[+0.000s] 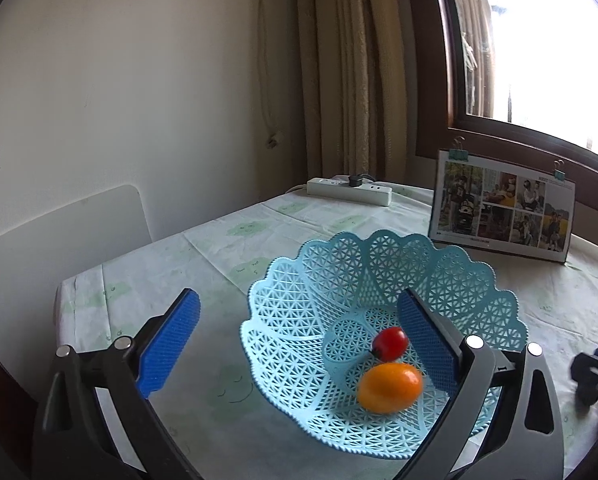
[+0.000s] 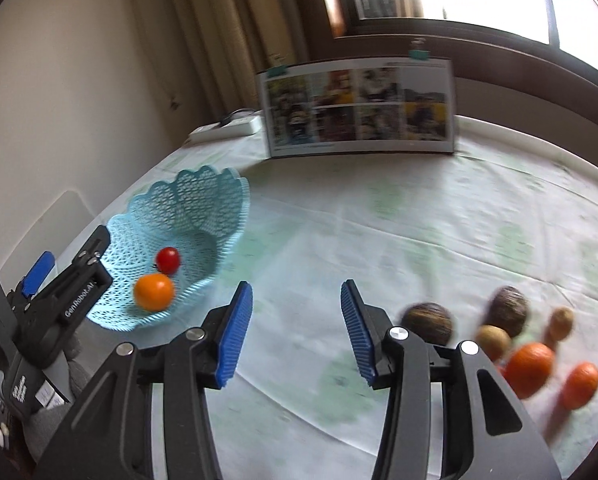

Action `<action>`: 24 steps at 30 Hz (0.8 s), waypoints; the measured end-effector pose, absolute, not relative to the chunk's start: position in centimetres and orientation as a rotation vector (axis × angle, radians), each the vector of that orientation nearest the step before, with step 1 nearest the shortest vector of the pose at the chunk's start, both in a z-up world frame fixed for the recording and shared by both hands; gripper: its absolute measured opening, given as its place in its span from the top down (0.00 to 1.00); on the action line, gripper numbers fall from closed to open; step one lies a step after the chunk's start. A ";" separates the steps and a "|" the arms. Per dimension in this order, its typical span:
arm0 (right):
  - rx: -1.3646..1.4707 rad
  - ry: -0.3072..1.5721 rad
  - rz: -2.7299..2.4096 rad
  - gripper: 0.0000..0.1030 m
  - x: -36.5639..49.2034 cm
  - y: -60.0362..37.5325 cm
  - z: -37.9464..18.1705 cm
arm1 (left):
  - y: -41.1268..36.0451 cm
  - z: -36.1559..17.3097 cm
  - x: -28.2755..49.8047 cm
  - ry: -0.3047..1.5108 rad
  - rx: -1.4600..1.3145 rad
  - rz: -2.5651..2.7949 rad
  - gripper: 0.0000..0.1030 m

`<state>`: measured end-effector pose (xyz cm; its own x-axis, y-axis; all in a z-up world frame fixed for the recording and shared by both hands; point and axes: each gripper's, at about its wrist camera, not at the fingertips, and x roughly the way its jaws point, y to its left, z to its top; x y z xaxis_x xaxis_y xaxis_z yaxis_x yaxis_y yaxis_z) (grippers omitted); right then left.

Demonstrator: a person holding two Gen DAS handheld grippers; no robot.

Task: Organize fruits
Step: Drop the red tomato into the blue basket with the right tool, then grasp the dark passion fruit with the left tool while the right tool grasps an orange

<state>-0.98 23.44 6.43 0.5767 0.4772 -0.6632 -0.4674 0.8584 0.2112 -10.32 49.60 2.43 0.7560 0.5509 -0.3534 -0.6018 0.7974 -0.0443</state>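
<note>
1. Pale patterned tablecloth (image 2: pixel 379 240) covers a table beside a window.
2. Nearest, the right gripper (image 2: pixel 297 332) hangs empty with jaws apart; the left gripper (image 1: pixel 299 344) is likewise spread wide and holds nothing above the basket.
3. Loose fruits (image 2: pixel 527 364), blurred orange and brown, lie at the right, unsorted.
4. Farther left, the blue lattice basket (image 2: pixel 203 196) holds an orange fruit (image 2: pixel 153 291) and a red tomato (image 2: pixel 167 260): barely begun, I judge.
5. Beyond, a photo calendar (image 2: pixel 359 108) stands.

Both grippers are black with ribbed blue pads (image 2: pixel 235 332) and silver screws. The left gripper (image 2: pixel 65 276) bears white "GenRobot.AI" lettering along its side.
</note>
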 end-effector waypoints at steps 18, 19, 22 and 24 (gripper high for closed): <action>0.125 0.740 0.186 0.48 -2.5 6.7 5.8 | 39.5 5.3 -10.1 0.371 0.015 0.250 0.03; 0.132 0.745 0.170 0.48 -2.5 5.9 5.5 | 38.9 5.3 -10.1 0.373 0.022 0.233 0.03; 0.137 0.766 0.146 0.48 -2.7 4.4 4.6 | 36.7 5.4 -10.1 0.366 0.055 0.185 0.03; 0.141 0.780 0.144 0.48 -2.6 3.8 4.1 | 35.7 5.6 -10.2 0.363 0.072 0.167 0.03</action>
<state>-2.62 3.80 4.06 0.7019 0.1815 -0.6887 -0.0770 0.9807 0.1799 -10.15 35.73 5.56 0.9214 0.1752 -0.3469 -0.1493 0.9837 0.1003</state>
